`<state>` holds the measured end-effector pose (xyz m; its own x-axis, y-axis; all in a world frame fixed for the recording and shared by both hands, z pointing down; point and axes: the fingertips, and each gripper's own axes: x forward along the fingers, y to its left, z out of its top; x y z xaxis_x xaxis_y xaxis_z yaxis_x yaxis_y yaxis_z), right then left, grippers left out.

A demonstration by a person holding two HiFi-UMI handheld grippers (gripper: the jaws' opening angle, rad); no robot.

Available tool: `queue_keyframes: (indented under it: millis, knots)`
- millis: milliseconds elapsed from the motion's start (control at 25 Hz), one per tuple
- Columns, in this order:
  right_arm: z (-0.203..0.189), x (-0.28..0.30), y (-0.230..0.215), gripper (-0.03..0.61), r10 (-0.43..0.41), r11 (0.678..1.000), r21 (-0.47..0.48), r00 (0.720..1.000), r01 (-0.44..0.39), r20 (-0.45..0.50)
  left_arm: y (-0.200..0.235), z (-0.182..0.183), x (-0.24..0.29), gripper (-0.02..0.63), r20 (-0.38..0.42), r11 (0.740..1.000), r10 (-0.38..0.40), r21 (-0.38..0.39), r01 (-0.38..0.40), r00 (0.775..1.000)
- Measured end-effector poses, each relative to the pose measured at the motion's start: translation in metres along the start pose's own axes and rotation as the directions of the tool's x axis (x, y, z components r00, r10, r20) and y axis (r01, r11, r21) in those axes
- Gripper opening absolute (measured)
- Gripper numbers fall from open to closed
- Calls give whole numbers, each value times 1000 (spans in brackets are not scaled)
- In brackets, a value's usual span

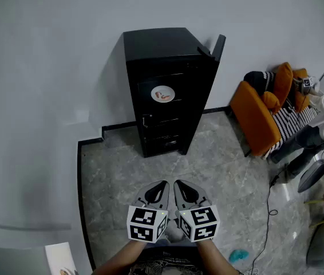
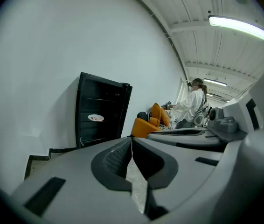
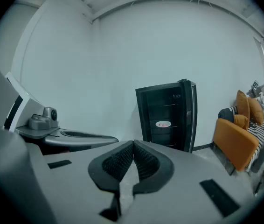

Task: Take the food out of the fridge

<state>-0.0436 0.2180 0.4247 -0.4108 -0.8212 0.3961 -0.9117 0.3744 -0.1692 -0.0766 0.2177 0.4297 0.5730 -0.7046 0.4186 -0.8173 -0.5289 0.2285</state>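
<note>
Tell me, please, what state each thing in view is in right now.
Fridge: upright against the wall, door seemingly swung open at its side, shelves exposed.
Plate of food: on a shelf inside the fridge, not yet taken.
Left gripper: shut, empty.
Right gripper: shut, empty.
Ceiling light: on.

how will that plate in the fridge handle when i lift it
The plate looks flat and rigid, so probably stiff. Its food lies loose on top and may slide if tilted. Its shallow rim could slip in the right gripper's tongs.
</note>
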Motion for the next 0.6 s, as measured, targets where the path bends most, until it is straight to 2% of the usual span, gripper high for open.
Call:
queue_keyframes:
  millis: [600]
  knots:
    - [9,4,13,21,-1,1000,-21,1000,1,20,7,4,-7,18,30,1000,-11,-22,11,1000]
